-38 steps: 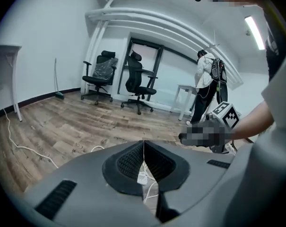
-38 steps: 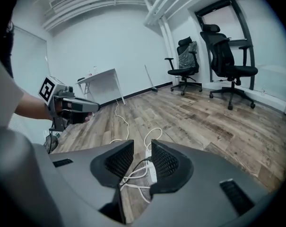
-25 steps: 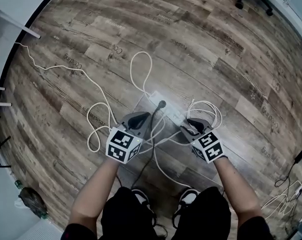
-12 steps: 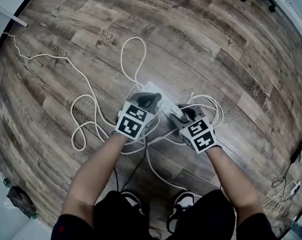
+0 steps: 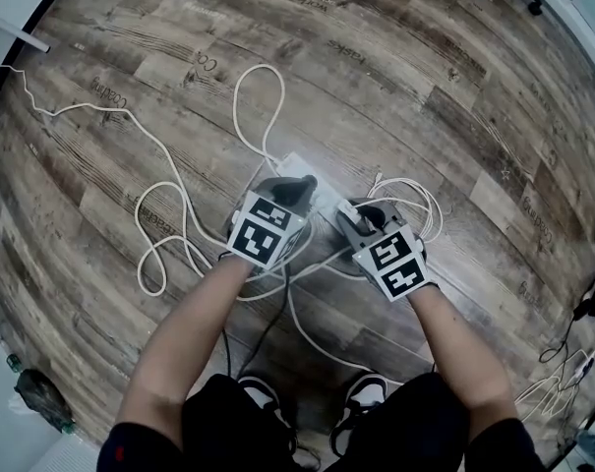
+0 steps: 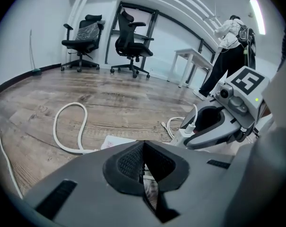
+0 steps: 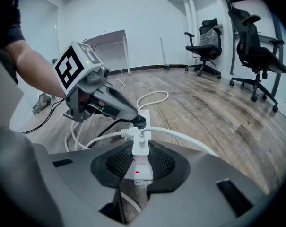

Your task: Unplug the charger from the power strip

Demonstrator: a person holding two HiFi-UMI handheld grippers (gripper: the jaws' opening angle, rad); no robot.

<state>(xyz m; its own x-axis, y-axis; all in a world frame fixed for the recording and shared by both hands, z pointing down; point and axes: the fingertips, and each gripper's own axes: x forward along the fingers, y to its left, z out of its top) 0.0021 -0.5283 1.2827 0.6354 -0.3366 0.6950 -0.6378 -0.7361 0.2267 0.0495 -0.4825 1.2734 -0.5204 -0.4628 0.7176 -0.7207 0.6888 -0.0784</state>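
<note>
Trailing in from the far left corner of the wood floor (image 5: 445, 96), a thin white cable (image 5: 90, 114) ran toward the middle, and a thick white cord (image 5: 244, 106) looped just to its right. Further right, the left gripper (image 5: 293, 189) lay low over the floor's middle, well apart from every edge. Its jaws were drawn in to a narrow slit, and I cannot tell what, if anything, sat in that slit. Its tip was at the black charger plug (image 5: 306, 181), which was seated in the power strip (image 7: 137, 168) with its dark cable running back toward the near edge. The strip lay flat on the boards. Beside it on the right, the right gripper (image 5: 352, 215) held the strip's near end, one jaw against each long side, where a small red light showed. A white plug (image 7: 139, 139) stood upright in the strip just ahead of those jaws. Toward the right edge, a coil of white cable (image 5: 417, 210) lay beside that gripper.
</note>
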